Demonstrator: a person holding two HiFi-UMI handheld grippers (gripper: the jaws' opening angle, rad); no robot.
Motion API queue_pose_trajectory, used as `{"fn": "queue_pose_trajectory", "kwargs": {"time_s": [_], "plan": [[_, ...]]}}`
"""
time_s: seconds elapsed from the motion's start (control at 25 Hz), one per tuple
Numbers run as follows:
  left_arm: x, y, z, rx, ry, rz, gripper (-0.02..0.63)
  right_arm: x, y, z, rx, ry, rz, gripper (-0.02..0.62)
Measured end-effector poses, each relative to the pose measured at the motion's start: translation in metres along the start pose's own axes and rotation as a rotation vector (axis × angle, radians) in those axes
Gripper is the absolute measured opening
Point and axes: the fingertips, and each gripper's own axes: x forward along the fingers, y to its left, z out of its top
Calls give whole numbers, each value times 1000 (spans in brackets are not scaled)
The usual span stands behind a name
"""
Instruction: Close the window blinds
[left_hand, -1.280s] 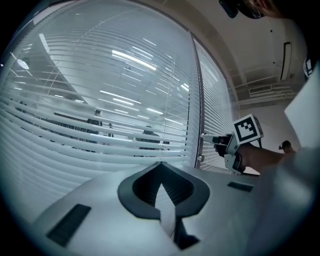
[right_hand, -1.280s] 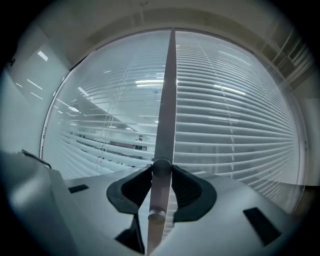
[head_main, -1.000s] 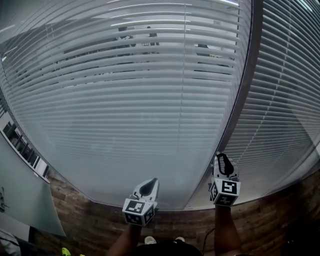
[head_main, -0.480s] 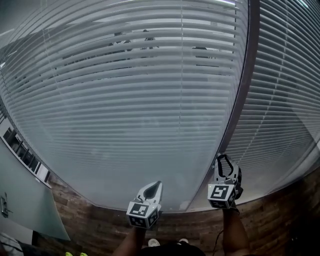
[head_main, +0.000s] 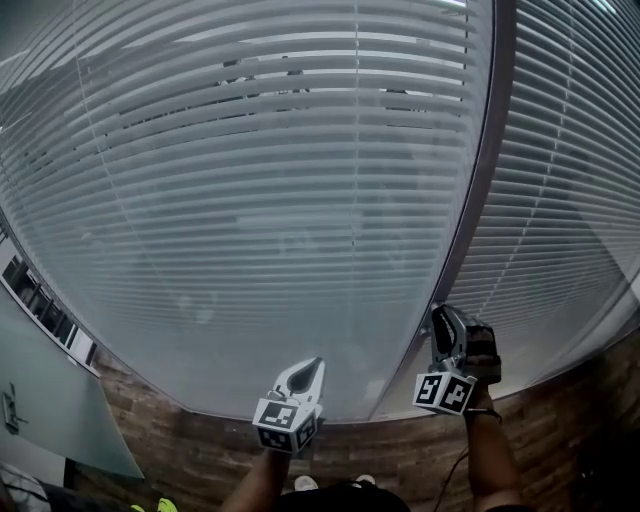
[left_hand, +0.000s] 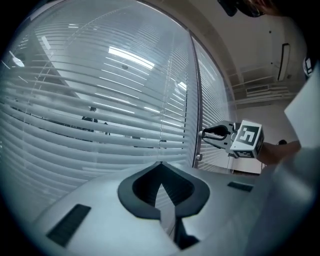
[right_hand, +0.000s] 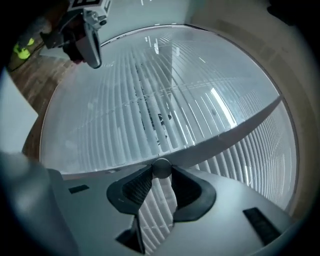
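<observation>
Right gripper (head_main: 442, 318) pinching small round grey knob (right_hand: 161, 167) at jaw tips, against dark vertical window frame (head_main: 482, 200). Left gripper (head_main: 312, 368) pressed together, empty. White horizontal slatted blinds (head_main: 250, 200) straight ahead of both grippers.

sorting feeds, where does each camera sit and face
Head view: on the head, facing the blinds; both forearms, left gripper and right gripper show.
Left gripper view: on that gripper, facing the blinds; its shut jaws show.
Right gripper view: on that gripper, rolled sideways; jaws clamp the knob.
Shared: each gripper view shows the other gripper.
</observation>
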Motion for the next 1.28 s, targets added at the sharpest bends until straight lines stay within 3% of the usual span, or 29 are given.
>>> {"fn": "queue_pose_trajectory", "kwargs": {"time_s": [0.28, 0.44, 0.56, 1.0, 1.2, 1.28], "plan": [[2, -6, -5, 21, 7, -31, 0, -1, 5, 1, -325, -17, 12, 122], [2, -7, -6, 26, 13, -37, 0, -2, 5, 0, -355, -15, 8, 123], [2, -9, -6, 29, 17, -40, 0, -1, 5, 0, -307, -15, -7, 123], [-12, 1, -6, 21, 17, -15, 0, -11, 3, 10, 351, -80, -46, 127], [-15, 9, -10, 15, 22, 4, 0, -8, -21, 2, 839, -178, -108, 150], [-16, 6, -10, 4, 21, 4, 0, -6, -24, -3, 989, -182, -106, 150]]}}
